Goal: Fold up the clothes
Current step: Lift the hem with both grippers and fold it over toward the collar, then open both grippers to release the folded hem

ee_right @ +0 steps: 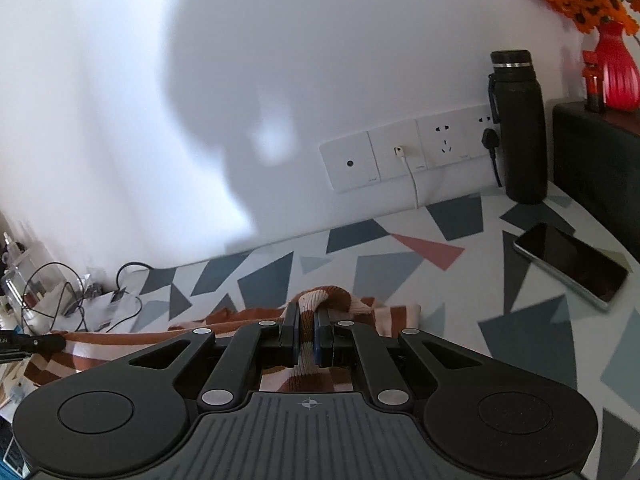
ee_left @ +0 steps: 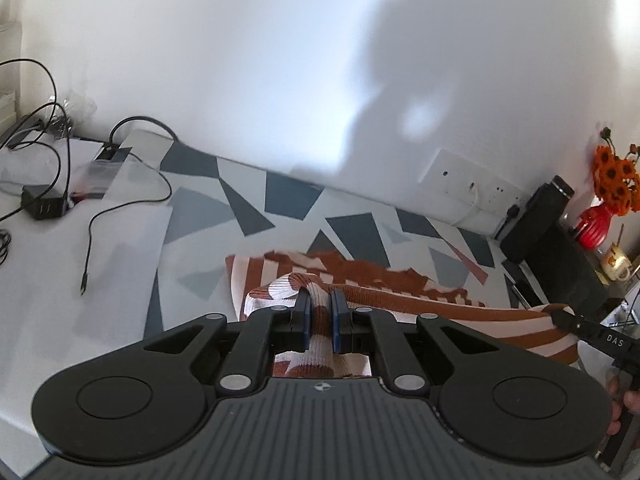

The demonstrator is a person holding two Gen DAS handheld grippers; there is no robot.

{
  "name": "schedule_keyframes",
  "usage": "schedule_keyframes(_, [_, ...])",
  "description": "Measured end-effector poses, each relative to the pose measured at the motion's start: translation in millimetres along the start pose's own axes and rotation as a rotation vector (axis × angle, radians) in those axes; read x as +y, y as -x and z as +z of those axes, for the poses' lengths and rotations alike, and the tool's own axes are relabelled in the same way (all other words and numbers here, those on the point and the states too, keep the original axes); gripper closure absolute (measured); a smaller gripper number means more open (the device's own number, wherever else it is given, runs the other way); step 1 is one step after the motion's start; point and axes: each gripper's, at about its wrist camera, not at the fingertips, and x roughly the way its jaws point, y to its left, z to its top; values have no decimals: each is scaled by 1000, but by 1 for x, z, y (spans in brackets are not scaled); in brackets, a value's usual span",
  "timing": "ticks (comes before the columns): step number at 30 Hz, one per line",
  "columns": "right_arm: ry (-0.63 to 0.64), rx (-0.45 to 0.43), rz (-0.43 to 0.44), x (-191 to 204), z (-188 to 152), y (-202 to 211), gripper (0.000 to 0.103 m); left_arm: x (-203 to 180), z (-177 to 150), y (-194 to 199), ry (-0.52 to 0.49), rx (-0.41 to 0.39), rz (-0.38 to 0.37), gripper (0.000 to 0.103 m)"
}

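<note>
A rust-and-white striped knit garment (ee_left: 360, 276) lies on a table covered with a grey and blue triangle-patterned cloth (ee_left: 248, 208). My left gripper (ee_left: 320, 300) is shut on a bunched fold of that garment, lifted a little off the table. In the right wrist view, my right gripper (ee_right: 307, 312) is shut on another bunched edge of the same garment (ee_right: 394, 316). The right gripper's finger also shows at the right edge of the left wrist view, gripping the garment's far end (ee_left: 520, 324). Fabric stretches between the two grippers.
Black cables and a charger (ee_left: 44, 206) lie at the left end of the table. A wall socket strip (ee_right: 404, 156), a black bottle (ee_right: 520, 128), a phone (ee_right: 572, 266), a dark box (ee_right: 596, 168) and a red vase with orange flowers (ee_right: 616, 72) stand at the right.
</note>
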Motion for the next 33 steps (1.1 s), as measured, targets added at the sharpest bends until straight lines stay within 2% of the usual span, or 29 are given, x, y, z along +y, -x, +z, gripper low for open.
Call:
schedule_keyframes(8, [29, 59, -42, -11, -1, -53, 97, -2, 9, -49, -67, 7, 67, 93])
schedule_keyframes(16, [-11, 172, -87, -32, -23, -101, 97, 15, -10, -113, -80, 142, 139, 93])
schedule_keyframes(24, [-10, 179, -116, -39, -26, -126, 96, 11, -12, -137, -133, 163, 166, 92])
schedule_keyframes(26, [3, 177, -123, -37, -28, -127, 92, 11, -13, -142, -154, 163, 174, 87])
schedule_keyframes(27, [9, 175, -126, -36, -28, -128, 90, 10, -13, -143, -168, 166, 187, 79])
schedule_keyframes(28, [11, 173, -128, -35, -29, -127, 79, 8, -13, -144, -184, 170, 205, 67])
schedule_keyframes(29, [4, 163, -127, -35, -28, -122, 58, 8, -12, -142, -197, 175, 219, 59])
schedule_keyframes(30, [-2, 143, -135, -35, -28, -114, 46, 8, -10, -138, -208, 180, 231, 33])
schedule_keyframes(31, [-7, 123, -143, -35, -28, -107, 30, 11, -9, -132, -204, 175, 222, 18])
schedule_keyframes(33, [-3, 88, -144, -36, -29, -91, 28, 19, -8, -114, -166, 157, 181, 15])
